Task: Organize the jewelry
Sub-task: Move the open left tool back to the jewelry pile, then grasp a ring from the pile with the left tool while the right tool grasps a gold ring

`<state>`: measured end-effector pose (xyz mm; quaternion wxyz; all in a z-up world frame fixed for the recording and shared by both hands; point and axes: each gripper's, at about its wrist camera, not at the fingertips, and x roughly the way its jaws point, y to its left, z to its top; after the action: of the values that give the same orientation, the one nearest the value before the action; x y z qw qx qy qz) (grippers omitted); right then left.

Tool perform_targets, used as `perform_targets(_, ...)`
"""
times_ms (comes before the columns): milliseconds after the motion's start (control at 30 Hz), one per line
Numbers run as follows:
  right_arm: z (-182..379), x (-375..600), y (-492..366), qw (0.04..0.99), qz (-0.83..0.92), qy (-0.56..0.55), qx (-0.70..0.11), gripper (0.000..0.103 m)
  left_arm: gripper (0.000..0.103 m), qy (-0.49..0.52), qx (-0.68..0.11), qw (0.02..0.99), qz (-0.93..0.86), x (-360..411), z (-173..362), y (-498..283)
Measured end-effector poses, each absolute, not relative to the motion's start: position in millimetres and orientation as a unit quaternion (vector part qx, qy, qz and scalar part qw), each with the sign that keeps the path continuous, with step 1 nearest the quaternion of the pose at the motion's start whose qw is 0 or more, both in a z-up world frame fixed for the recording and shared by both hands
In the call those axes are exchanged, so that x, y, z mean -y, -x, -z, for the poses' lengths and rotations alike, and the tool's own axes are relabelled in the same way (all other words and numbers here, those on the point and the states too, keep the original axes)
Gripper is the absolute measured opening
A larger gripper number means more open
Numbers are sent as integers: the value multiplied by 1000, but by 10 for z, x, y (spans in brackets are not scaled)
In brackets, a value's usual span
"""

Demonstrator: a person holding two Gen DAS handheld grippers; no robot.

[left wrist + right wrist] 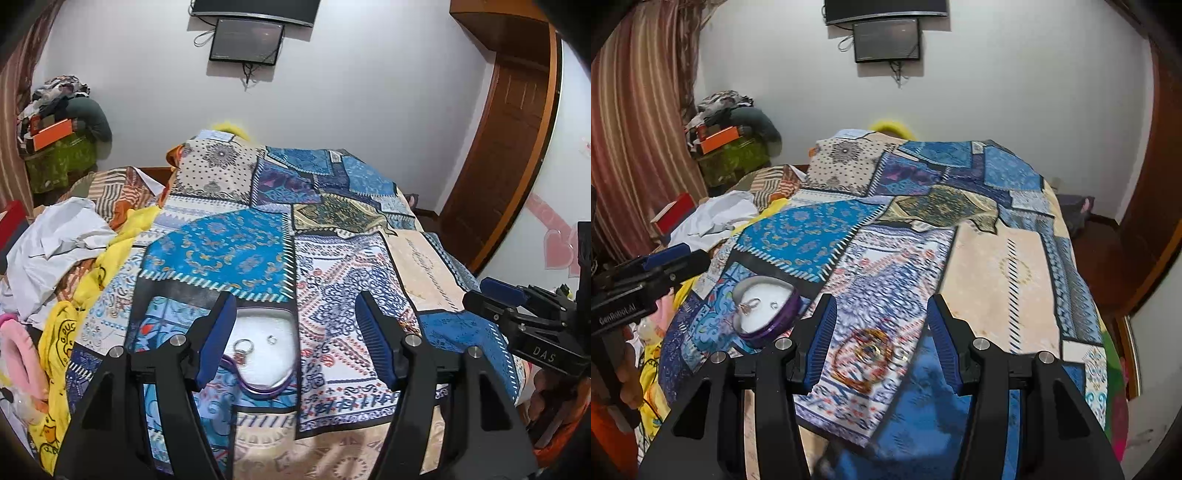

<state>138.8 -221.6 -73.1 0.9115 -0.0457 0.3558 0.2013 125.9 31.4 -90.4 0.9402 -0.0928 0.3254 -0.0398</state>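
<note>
Left claw (295, 332) spread wide, gripping nothing, hovering just above a purple-rimmed, heart-shaped jewelry box (271, 387) with a white lining. Inside the box: a ring with a reddish stone (243, 349) toward the left and a small plain hoop (271, 339) beside it, apart from each other. Box resting on the patchwork bedspread (229, 251) that covers the bed.

Right claw (882, 336) likewise spread wide and holding nothing, poised over a loose cluster of gold and red bangles (866, 356) lying on the bedspread (blurred, so number hard to tell). Same jewelry box (768, 314) seen to the left of the bangles, near but not touching.

Each claw visible at the edge of the other's view: right claw (502, 291) off to the right, left claw (670, 260) off to the left. Crumpled white and yellow cloth (74, 243) piled along the bed's left side.
</note>
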Motion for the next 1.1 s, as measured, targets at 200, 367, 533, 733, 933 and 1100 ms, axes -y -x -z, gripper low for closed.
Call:
perform_targets(200, 834, 2433, -1337, 910, -189, 45, -366, 47, 66, 70, -346, 935, 48, -61, 1010, -1362)
perform_targets(367, 962, 2590, -1363, 905, -180, 37, -383, 47, 66, 61, -365, 927, 65, 124, 1143, -1475)
perform_targets(533, 1104, 2699, -1428, 899, -174, 27, -400, 47, 66, 47, -385, 918, 81, 299, 1304, -1574)
perform_targets(733, 1247, 2718, -1476, 891, -178, 28, -417, 47, 54, 37, -403, 907, 122, 503, 1457, -1646)
perform_targets(933, 1331, 2650, -1489, 883, -189, 38, -428, 47, 23, 32, -423, 894, 147, 683, 1601, -1730)
perform_targets(1100, 1386, 2595, -1513, 879, -199, 46, -430, 47, 15, 37, -425, 889, 163, 752, 1632, -1753)
